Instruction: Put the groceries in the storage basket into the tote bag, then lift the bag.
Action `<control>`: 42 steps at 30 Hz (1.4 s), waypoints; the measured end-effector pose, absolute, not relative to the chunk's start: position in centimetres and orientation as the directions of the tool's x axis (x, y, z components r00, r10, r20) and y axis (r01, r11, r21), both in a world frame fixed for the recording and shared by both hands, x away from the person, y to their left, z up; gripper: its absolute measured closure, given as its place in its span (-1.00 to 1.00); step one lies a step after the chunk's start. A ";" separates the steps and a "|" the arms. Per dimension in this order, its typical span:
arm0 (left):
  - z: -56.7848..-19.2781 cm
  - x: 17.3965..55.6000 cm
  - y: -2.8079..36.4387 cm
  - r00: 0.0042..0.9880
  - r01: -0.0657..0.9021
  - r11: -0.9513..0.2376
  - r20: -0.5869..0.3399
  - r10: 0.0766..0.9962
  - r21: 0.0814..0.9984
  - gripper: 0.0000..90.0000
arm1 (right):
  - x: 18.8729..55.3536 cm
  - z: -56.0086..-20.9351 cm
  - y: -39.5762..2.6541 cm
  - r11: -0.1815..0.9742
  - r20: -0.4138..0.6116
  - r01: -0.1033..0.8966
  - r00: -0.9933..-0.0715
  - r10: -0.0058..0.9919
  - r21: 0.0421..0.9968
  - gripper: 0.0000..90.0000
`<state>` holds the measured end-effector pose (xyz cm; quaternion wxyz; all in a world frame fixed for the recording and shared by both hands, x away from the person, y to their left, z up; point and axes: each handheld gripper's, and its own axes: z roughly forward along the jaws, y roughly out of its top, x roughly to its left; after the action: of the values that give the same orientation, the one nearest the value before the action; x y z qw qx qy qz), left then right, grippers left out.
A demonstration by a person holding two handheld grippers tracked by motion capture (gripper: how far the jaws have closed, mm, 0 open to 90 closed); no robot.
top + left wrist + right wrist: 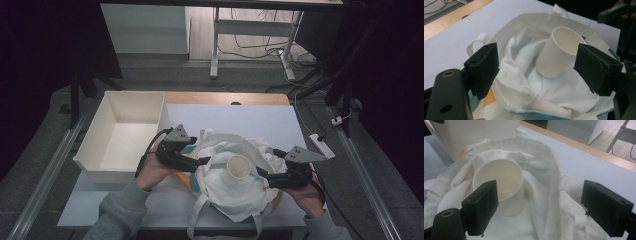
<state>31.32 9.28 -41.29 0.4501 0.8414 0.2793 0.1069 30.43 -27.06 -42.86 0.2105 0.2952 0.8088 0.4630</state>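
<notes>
At far left we see a white rectangular open bin (120, 135) on the desk (250, 117). Beside it, the left gripper (202, 161) meets the left edge of a crumpled white cloth tote bag (235, 192), its jaws apart with a fold of cloth between them, unpressed. A white paper cup (239, 169) rests tilted in the bag's hollow. At right, the right gripper (264, 176) holds its jaws spread over the fabric, clamping nothing.
</notes>
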 end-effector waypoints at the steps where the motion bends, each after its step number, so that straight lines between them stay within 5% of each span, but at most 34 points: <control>1: -41.5 31.2 9.2 0.820 0.380 -0.441 -0.075 0.567 0.813 -0.56 | 30.4 -42.9 -27.3 0.395 -0.069 0.284 -0.731 0.678 0.874 -0.68; 42: -47.3 30.2 8.3 0.699 0.538 -0.430 -0.099 0.708 0.725 -0.59 | 29.8 -44.5 -28.9 0.422 -0.088 0.318 -0.703 0.705 0.849 -0.59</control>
<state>30.25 8.25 -47.28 0.3833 0.8382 0.3717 0.1112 29.84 -28.91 -44.52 0.2223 0.3145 0.8135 0.4357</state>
